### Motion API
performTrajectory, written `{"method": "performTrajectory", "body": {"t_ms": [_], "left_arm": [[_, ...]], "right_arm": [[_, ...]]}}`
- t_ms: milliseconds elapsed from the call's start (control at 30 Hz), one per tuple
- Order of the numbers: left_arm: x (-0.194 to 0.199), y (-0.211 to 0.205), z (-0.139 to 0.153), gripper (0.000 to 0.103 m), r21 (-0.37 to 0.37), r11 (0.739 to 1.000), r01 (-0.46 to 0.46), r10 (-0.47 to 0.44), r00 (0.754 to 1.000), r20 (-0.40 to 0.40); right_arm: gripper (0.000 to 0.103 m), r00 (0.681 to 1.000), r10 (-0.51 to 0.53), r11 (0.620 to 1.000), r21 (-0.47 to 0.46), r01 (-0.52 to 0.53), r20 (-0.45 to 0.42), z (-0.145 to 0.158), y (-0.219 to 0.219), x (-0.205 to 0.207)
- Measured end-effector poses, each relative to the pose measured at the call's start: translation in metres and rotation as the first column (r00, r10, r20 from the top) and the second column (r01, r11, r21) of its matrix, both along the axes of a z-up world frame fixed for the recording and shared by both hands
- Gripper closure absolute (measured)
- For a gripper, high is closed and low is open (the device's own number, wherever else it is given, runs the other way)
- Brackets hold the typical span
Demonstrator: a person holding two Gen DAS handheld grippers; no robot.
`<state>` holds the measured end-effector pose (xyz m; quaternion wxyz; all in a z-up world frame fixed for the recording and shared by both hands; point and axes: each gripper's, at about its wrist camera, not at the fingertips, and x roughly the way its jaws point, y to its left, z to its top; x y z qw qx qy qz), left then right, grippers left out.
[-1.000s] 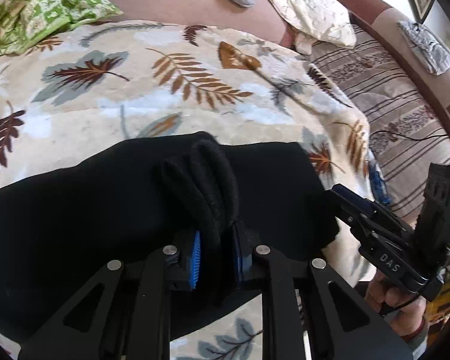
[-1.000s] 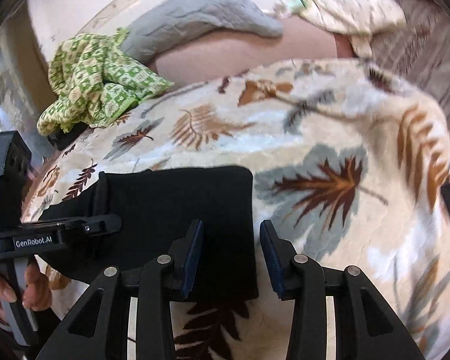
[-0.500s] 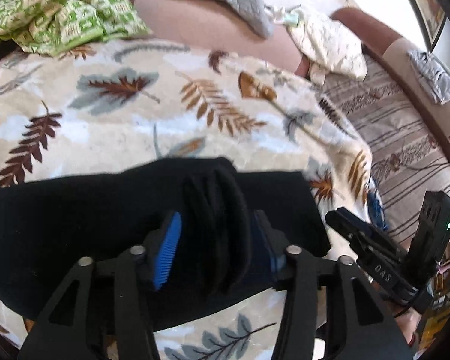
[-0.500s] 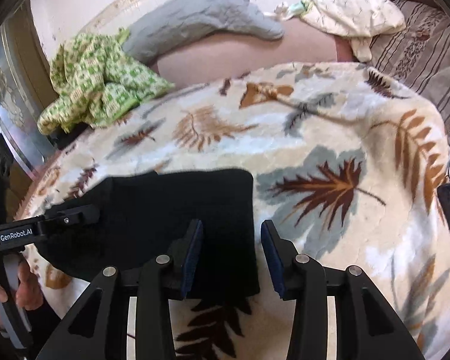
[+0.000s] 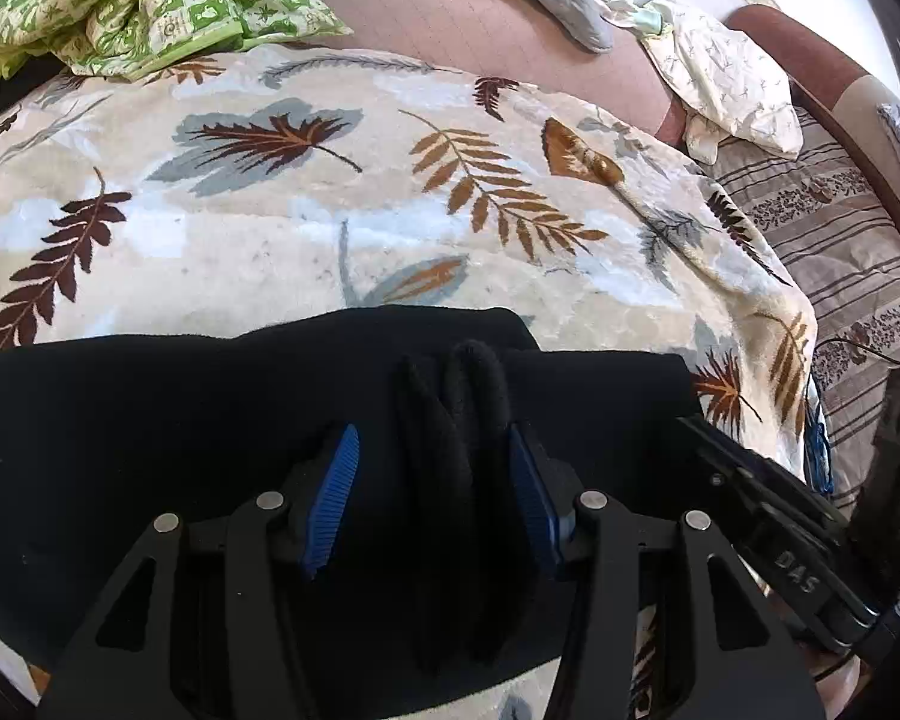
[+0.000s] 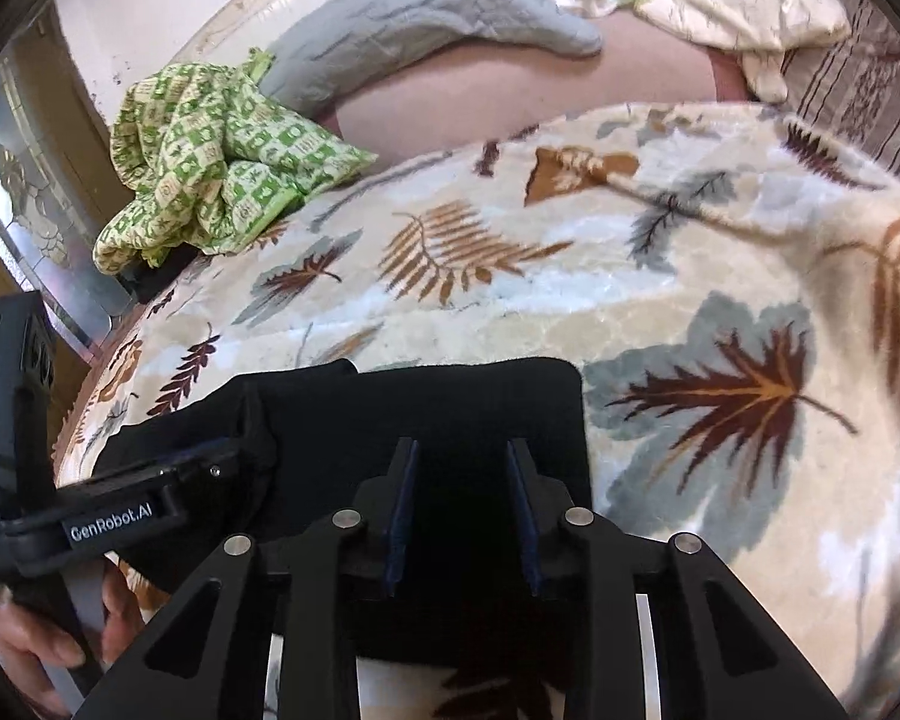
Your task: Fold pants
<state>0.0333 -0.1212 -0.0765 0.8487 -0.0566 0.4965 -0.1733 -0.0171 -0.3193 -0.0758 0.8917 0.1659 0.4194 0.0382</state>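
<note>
Your left gripper (image 5: 432,498) stood half open, its pads clear of the bunched ridge of the black pants (image 5: 150,420) between them. Your right gripper (image 6: 462,516) had just been narrowing over the pants' right edge. The pants lay folded at the near edge of the leaf-print blanket (image 5: 270,228) on the bed. Closing there could drag the fold askew. Black on black hid whether the right pads touched cloth.

Leaf-print blanket (image 5: 330,228) over striped sofa (image 5: 840,240)
</note>
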Motion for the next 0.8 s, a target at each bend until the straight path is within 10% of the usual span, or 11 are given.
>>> {"method": "performTrajectory", "body": {"t_ms": [800], "left_arm": [[-0.022,0.007,0.01,0.049,0.022,1.0,-0.005,0.004,0.999,0.032]], "right_arm": [[0.07,0.997,0.07,0.996,-0.054,-0.071,-0.011,0.014,0.029,-0.041]]}}
